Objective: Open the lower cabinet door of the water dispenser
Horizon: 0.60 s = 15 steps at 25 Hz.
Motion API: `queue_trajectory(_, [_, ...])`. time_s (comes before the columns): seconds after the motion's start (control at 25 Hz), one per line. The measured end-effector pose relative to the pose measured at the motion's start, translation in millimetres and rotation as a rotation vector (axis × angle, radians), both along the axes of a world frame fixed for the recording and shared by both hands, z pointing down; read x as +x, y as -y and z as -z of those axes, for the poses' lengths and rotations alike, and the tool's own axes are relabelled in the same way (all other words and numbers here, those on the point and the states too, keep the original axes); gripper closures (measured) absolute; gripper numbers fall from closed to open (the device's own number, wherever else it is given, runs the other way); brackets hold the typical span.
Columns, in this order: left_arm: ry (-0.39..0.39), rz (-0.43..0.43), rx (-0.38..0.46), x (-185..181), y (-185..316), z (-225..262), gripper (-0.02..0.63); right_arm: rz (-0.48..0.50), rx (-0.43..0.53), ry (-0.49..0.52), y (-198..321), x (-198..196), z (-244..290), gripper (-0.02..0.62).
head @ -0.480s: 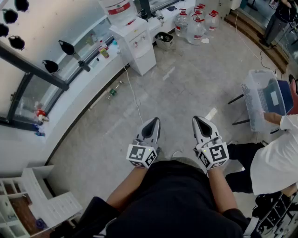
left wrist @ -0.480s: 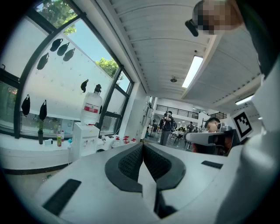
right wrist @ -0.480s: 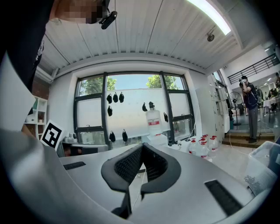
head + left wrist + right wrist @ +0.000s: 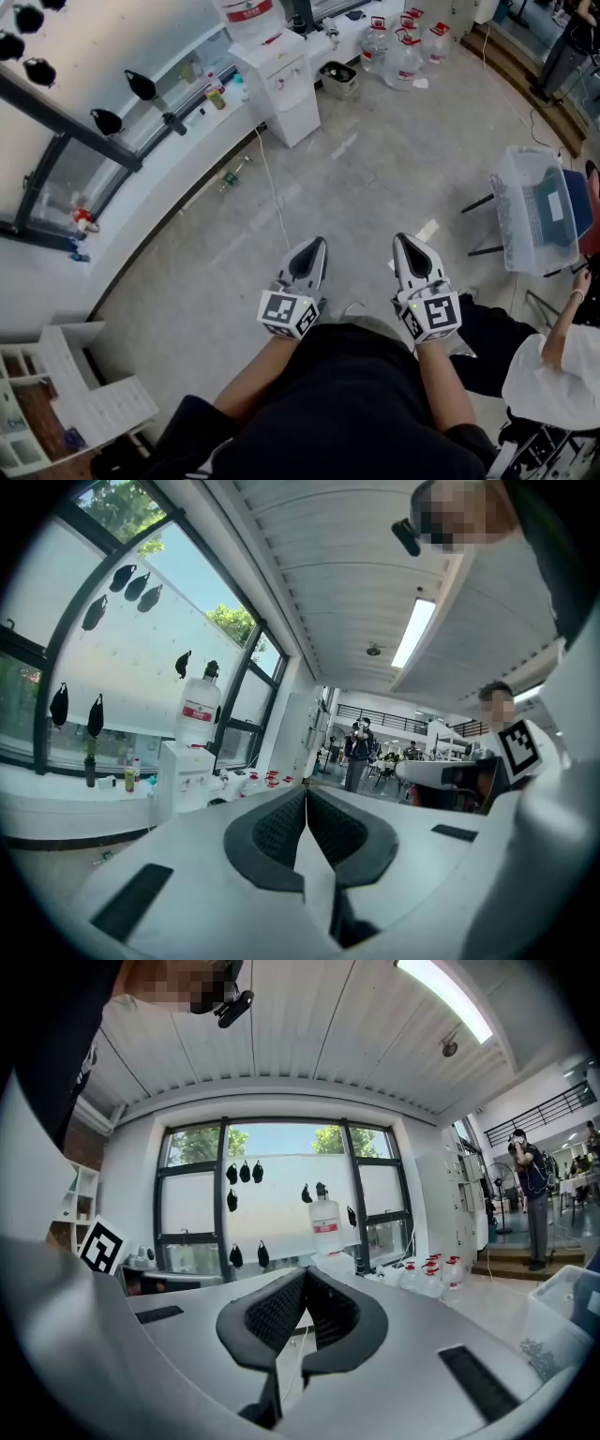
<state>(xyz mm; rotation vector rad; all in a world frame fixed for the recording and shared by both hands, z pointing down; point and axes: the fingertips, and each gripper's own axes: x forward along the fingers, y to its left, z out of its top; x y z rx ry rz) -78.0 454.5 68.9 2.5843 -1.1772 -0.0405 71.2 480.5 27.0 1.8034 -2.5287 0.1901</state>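
- Left hand-held gripper (image 4: 316, 246): jaws pressed together with nothing between them, held out over the floor (image 4: 375, 178).
- Right hand-held gripper (image 4: 406, 242): also closed and empty, near the left one.
- Dispenser (image 4: 279, 84): stands on the floor far ahead, well apart from both grippers. Its lower door (image 4: 298, 120) is shut.
- Bottles (image 4: 398, 47): grouped to the dispenser's right.
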Motion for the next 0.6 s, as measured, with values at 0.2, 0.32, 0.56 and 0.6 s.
queue_trajectory(0.2, [0.002, 0.019, 0.004, 0, 1, 2, 0.601, 0.01, -0.013, 0.023, 5, 8, -2, 0.603])
queue_trajectory(0.32, [-0.006, 0.013, -0.001, 4, 1, 0, 0.601, 0.023, -0.02, 0.034, 7, 15, -5, 0.603])
queue_trajectory(0.56, [-0.002, 0.028, -0.029, 4, 8, -13, 0.452, 0.043, -0.068, 0.036, 15, 27, -17, 0.462])
queue_trajectory(0.6, [-0.003, 0.031, -0.037, 4, 10, -17, 0.421, 0.042, -0.078, 0.036, 16, 30, -20, 0.431])
